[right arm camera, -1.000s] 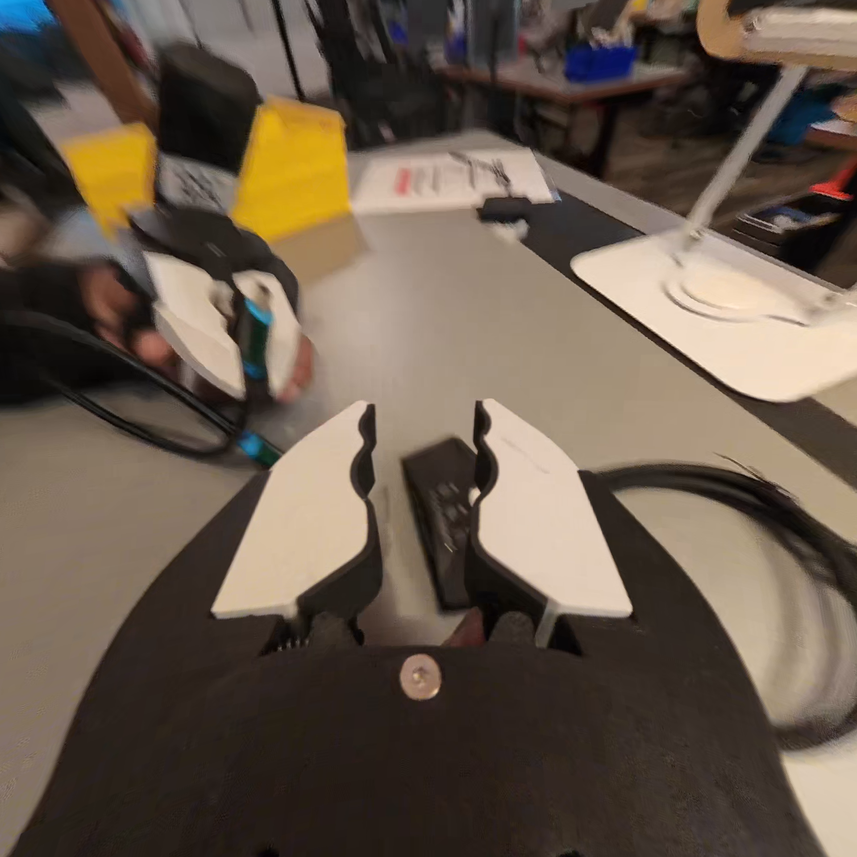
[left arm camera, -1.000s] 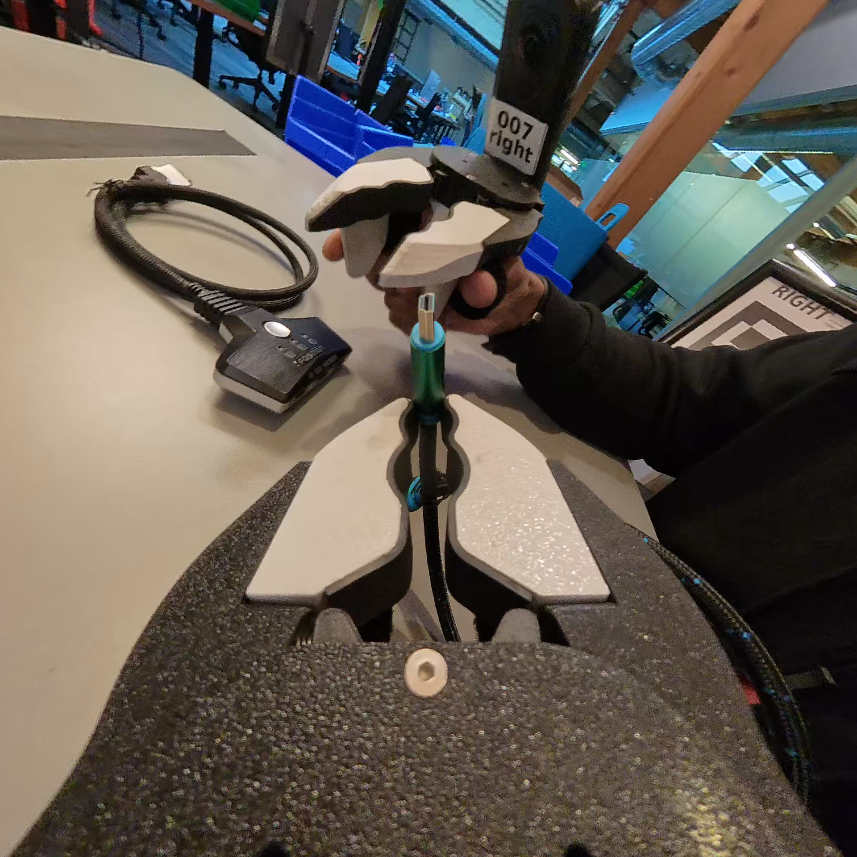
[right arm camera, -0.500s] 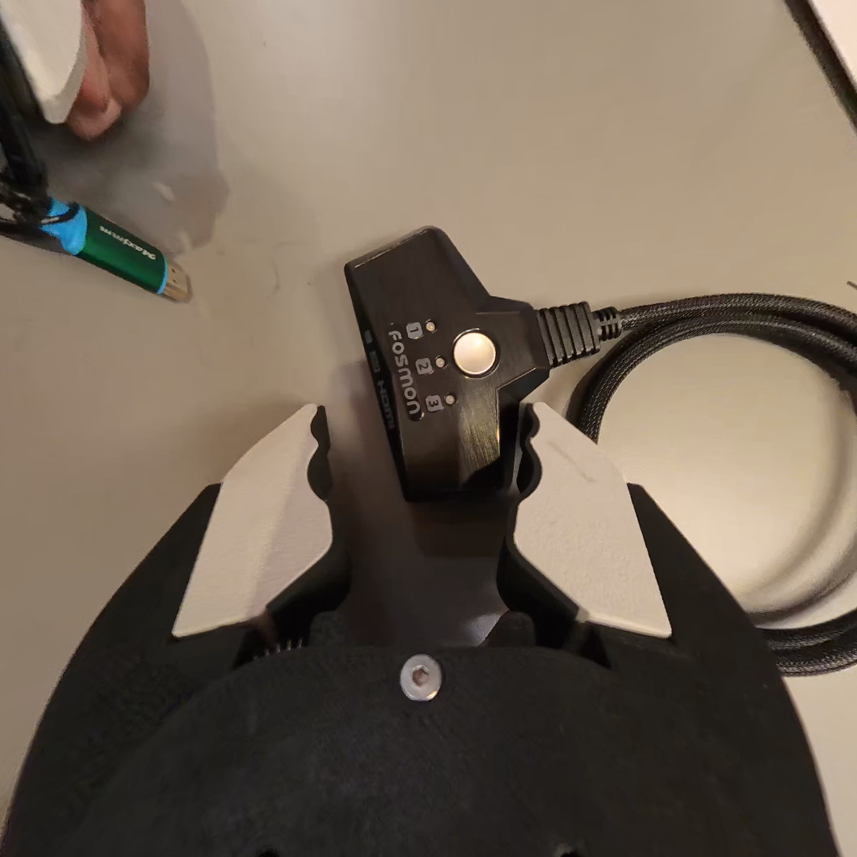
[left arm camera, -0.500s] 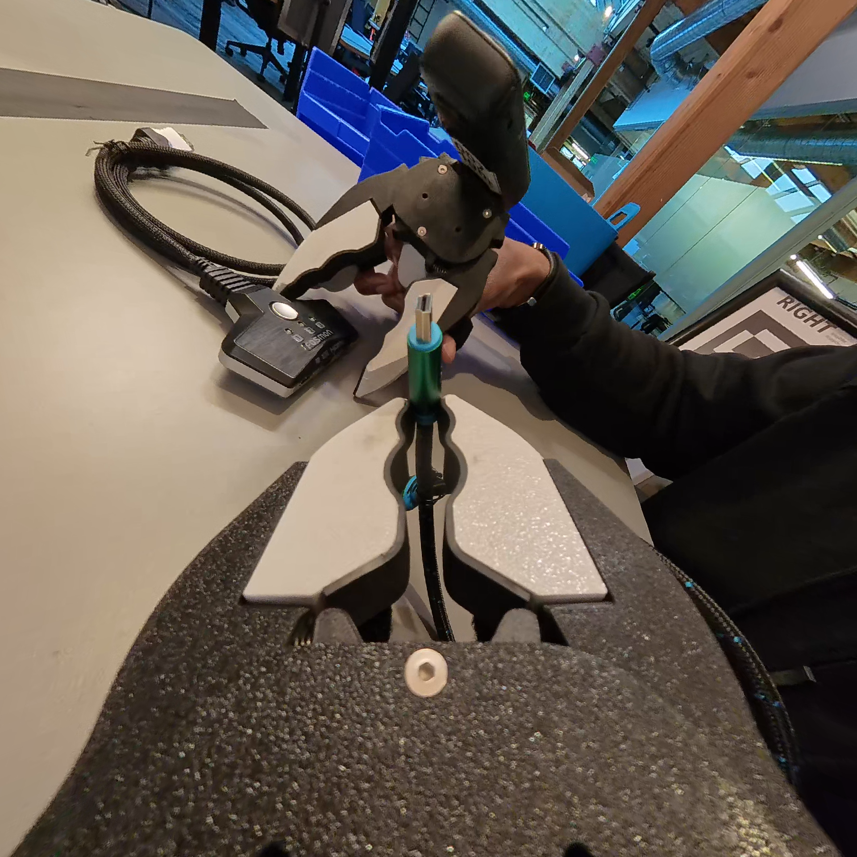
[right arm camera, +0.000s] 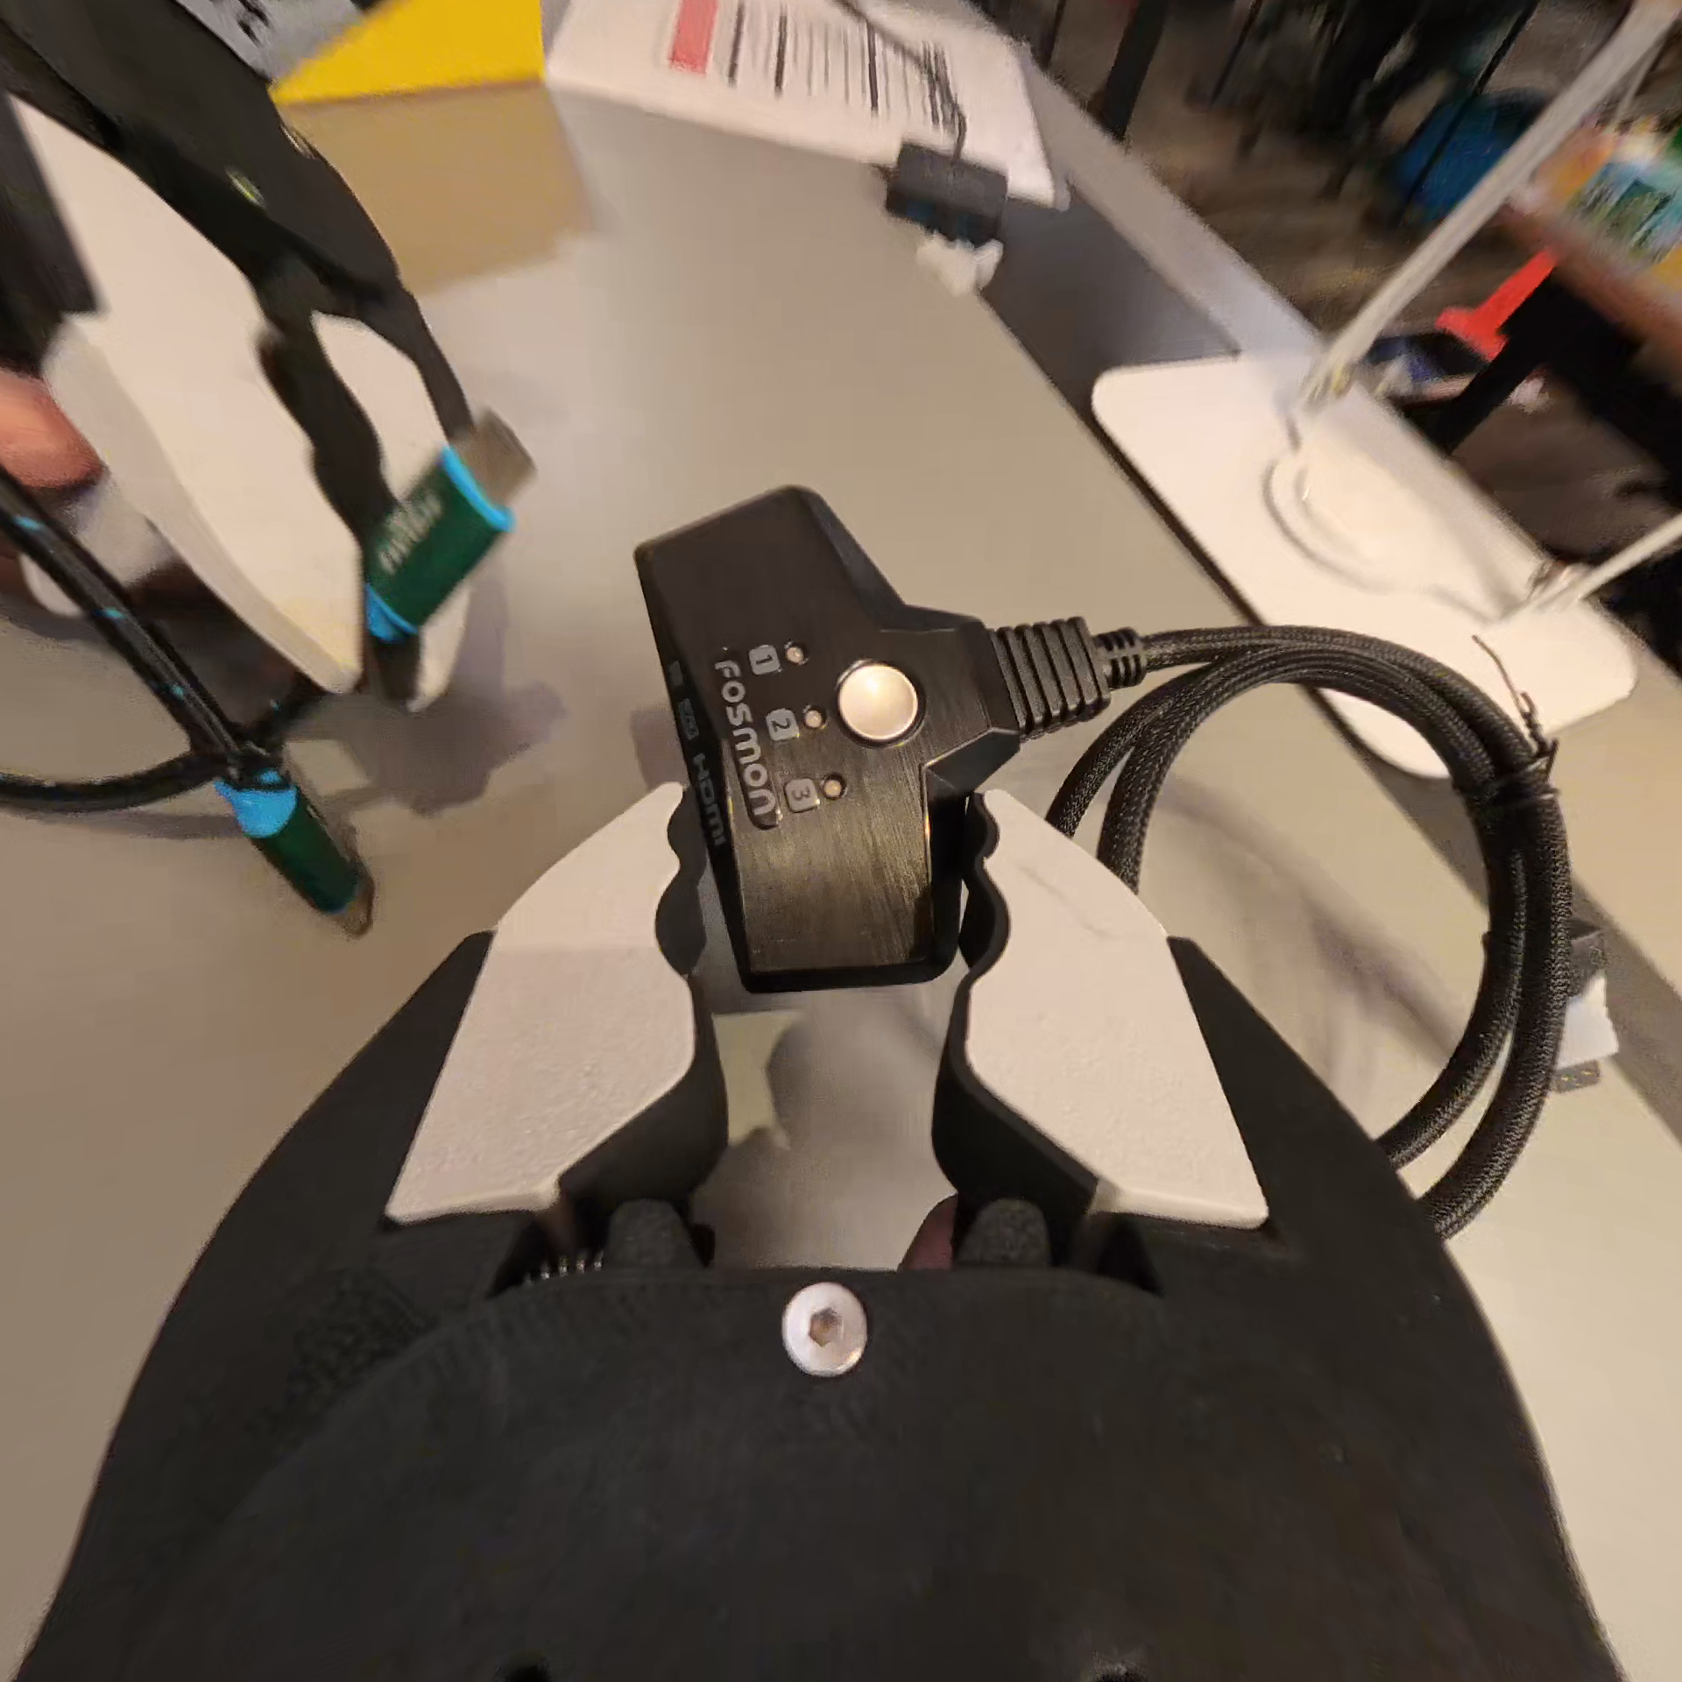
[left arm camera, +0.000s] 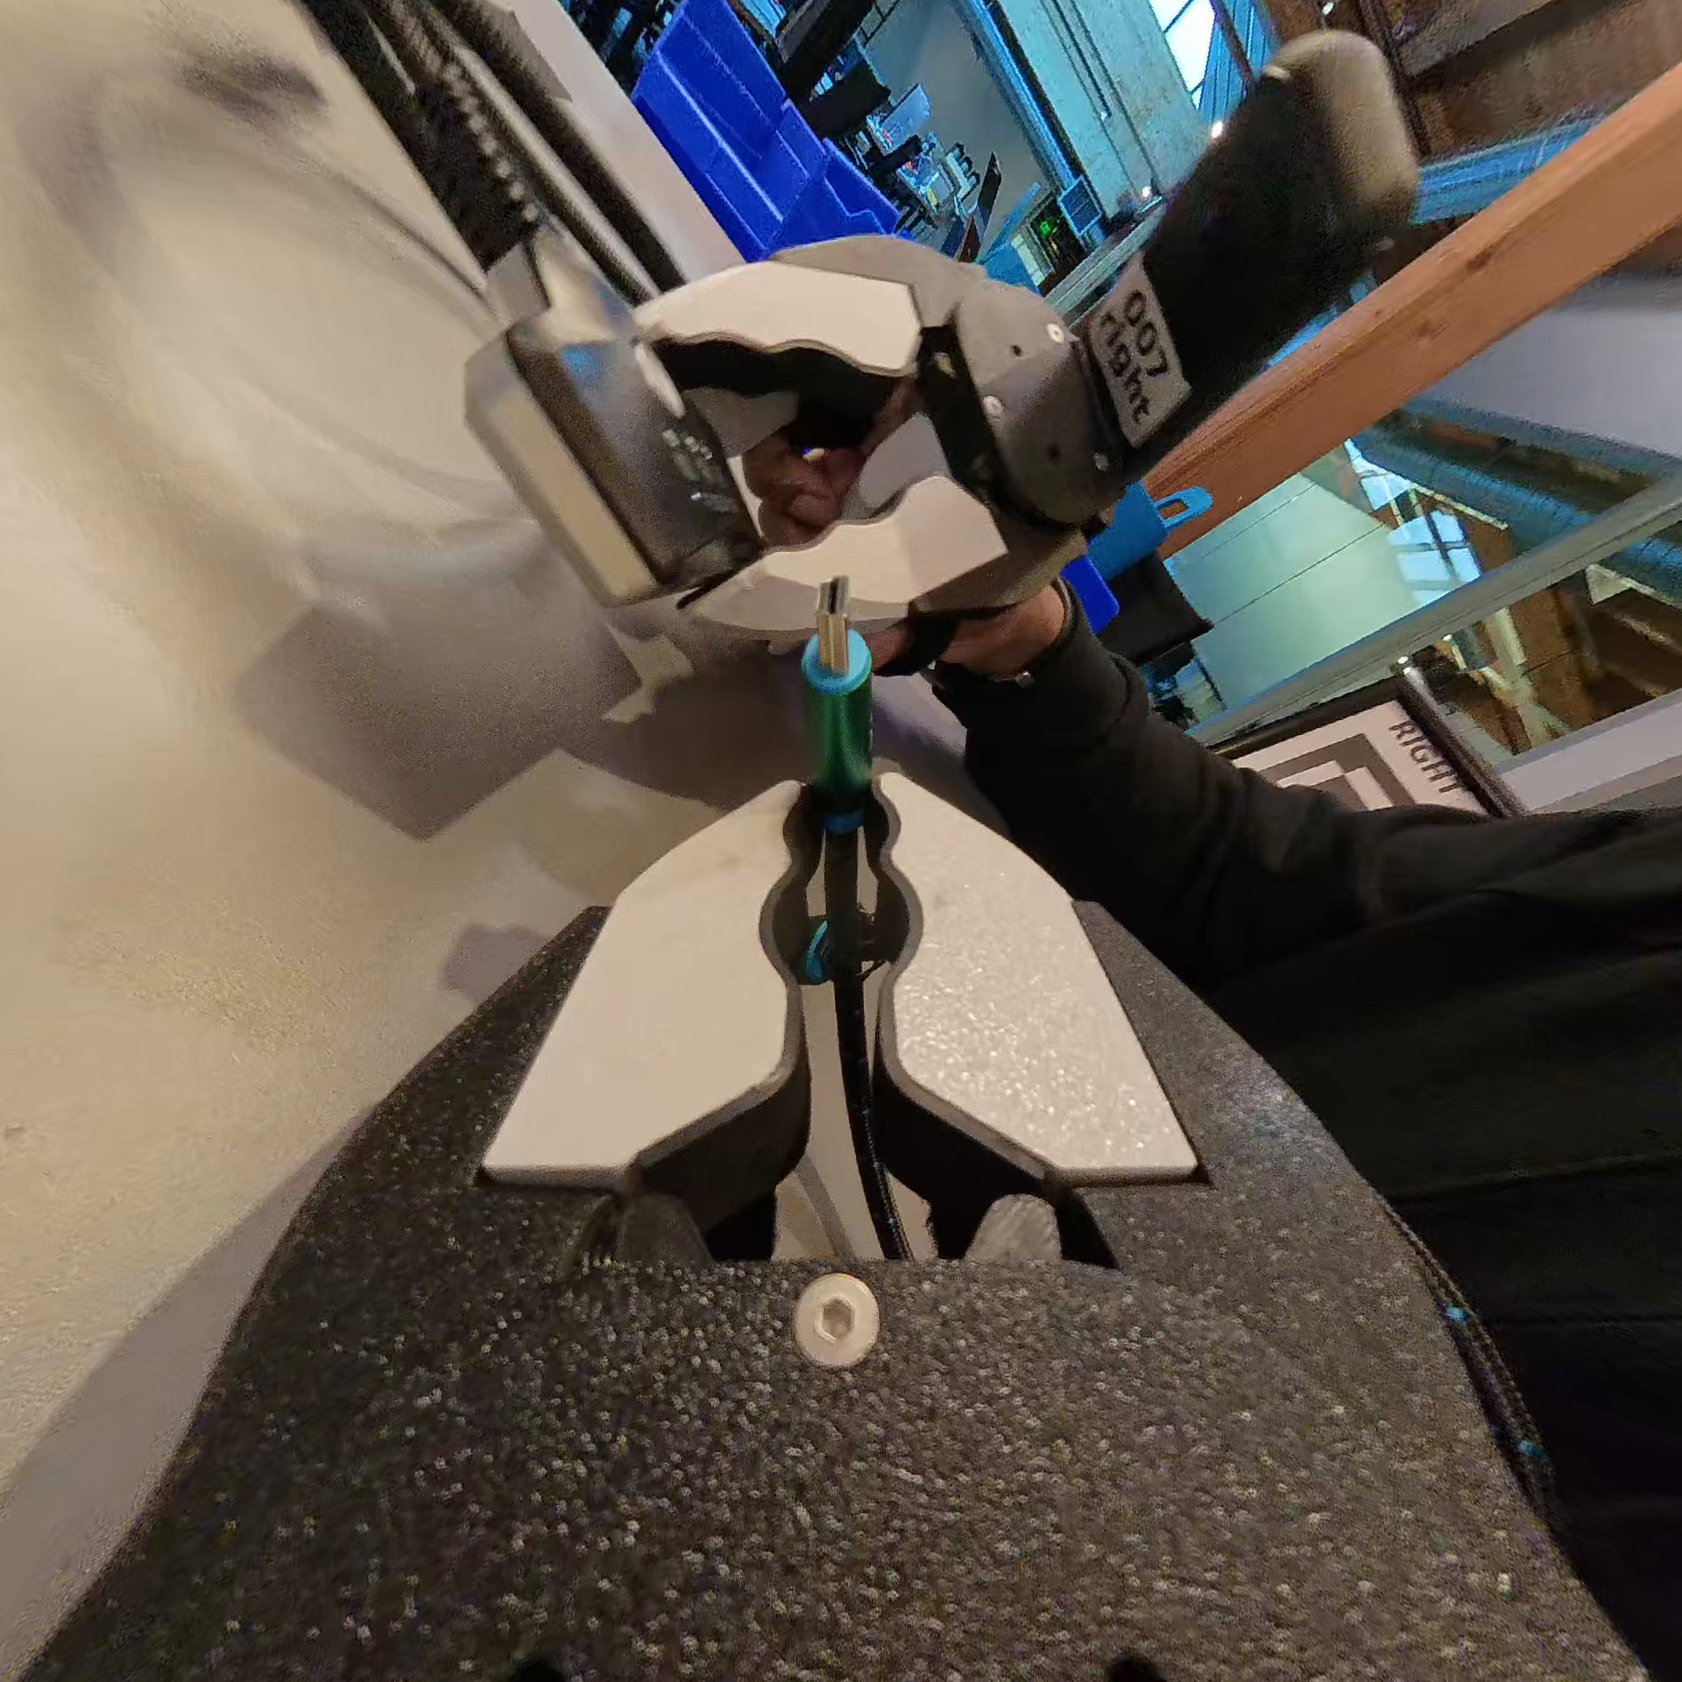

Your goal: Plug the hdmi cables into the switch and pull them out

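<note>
My right gripper is shut on the black HDMI switch and holds it lifted off the grey table, its braided cable trailing right. My left gripper is shut on a green HDMI plug whose metal tip points toward the switch, a short gap away. In the right wrist view the left gripper with its plug is to the left of the switch. A second green plug lies on the table below it.
A white lamp base stands on the table to the right. Papers and a small black part lie at the far end, next to a yellow box. Blue bins stand beyond the table. A dark sleeve reaches in from the right.
My right gripper has closed on the switch and lifted it off the table. The left gripper with its green plug has come closer to the switch.
</note>
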Demonstrator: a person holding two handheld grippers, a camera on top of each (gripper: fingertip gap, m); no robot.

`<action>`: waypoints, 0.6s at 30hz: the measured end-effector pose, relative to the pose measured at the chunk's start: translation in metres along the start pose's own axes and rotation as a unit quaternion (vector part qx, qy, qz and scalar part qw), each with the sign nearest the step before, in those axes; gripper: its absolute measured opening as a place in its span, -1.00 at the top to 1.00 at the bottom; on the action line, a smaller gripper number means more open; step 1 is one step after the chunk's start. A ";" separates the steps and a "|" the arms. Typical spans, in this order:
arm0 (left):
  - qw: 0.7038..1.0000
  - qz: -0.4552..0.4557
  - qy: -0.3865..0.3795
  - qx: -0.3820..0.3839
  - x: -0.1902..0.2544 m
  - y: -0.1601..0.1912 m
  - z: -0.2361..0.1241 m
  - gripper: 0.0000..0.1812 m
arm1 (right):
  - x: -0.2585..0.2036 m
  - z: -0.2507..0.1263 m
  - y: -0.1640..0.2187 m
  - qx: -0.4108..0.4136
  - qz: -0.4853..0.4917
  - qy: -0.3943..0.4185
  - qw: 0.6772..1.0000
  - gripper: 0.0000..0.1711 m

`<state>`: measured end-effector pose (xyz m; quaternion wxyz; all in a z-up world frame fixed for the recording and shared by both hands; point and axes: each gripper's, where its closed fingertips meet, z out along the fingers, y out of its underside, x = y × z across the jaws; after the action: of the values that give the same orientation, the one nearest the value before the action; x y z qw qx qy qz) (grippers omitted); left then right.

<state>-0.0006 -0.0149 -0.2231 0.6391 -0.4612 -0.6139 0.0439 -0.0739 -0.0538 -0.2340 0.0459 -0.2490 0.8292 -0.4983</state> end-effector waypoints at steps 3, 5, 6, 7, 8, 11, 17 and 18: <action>1.000 -0.027 0.009 -0.006 0.000 0.003 0.000 0.90 | -0.006 0.000 -0.017 0.036 -0.044 0.031 0.998 0.36; 0.999 -0.039 0.015 -0.012 0.002 0.006 0.001 0.90 | -0.007 0.000 -0.024 0.045 -0.083 0.062 0.994 0.36; 0.999 -0.043 0.017 -0.015 0.002 0.007 0.002 0.90 | -0.006 -0.001 -0.026 0.048 -0.099 0.077 0.991 0.36; 0.999 -0.048 0.018 -0.017 0.002 0.008 0.002 0.90 | -0.006 -0.003 -0.029 0.052 -0.111 0.091 0.988 0.36; 0.998 -0.053 0.017 -0.018 0.001 0.009 0.002 0.90 | -0.005 -0.005 -0.032 0.059 -0.120 0.101 0.986 0.36; 0.998 -0.063 0.014 -0.015 -0.001 0.008 0.002 0.90 | -0.007 -0.010 -0.039 0.069 -0.131 0.108 0.983 0.36; 0.998 -0.060 0.016 -0.018 0.000 0.009 0.003 0.90 | -0.016 -0.008 -0.037 0.052 -0.168 0.111 0.978 0.36; 0.998 -0.061 0.018 -0.019 0.000 0.010 0.003 0.90 | -0.016 -0.008 -0.038 0.052 -0.172 0.111 0.977 0.36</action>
<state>0.0022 -0.0078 -0.2294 0.6425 -0.4355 -0.6303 -0.0152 -0.0484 -0.0543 -0.2007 -0.1200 -0.3280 0.7471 -0.5656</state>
